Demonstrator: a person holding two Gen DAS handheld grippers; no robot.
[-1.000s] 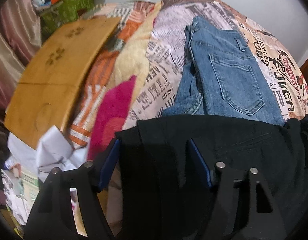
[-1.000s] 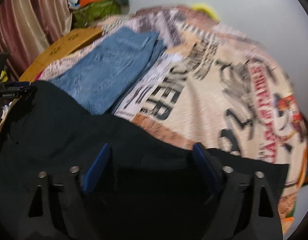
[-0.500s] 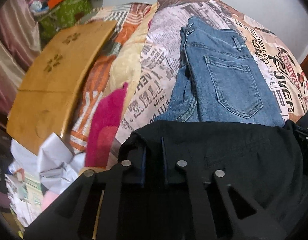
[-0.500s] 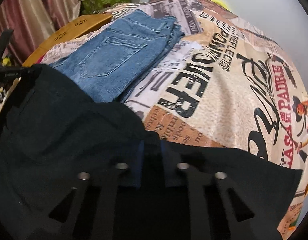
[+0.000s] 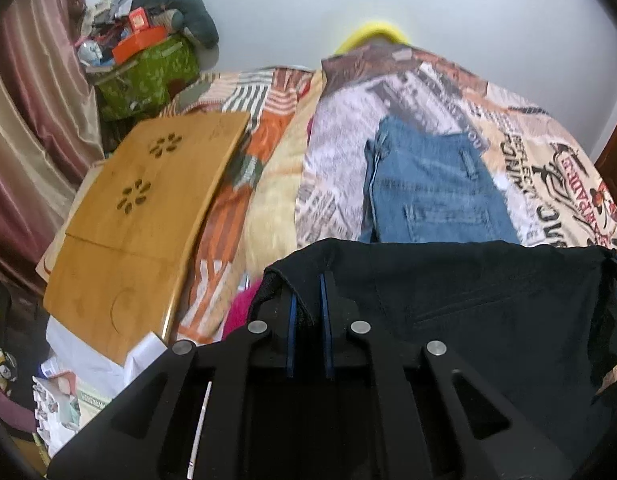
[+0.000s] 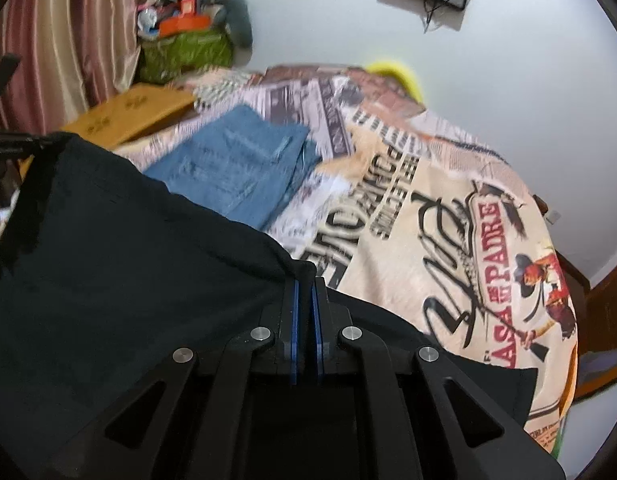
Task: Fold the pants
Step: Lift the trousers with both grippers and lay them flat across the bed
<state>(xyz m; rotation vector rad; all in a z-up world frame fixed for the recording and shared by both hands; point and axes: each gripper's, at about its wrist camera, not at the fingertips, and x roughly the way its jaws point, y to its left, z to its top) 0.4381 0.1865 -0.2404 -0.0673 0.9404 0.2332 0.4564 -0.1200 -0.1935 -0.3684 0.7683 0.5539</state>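
Your left gripper (image 5: pixel 307 280) and right gripper (image 6: pixel 304 280) each clamp fully closed on the black pants' (image 5: pixel 488 300) edge above the bedspread (image 6: pixel 448 240).

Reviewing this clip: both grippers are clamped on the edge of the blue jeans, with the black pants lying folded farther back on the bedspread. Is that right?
Not quite: the garments are swapped. Both wrist views show the left gripper and right gripper clamped on the edge of the black pants, while the blue jeans lie folded farther back on the bedspread.
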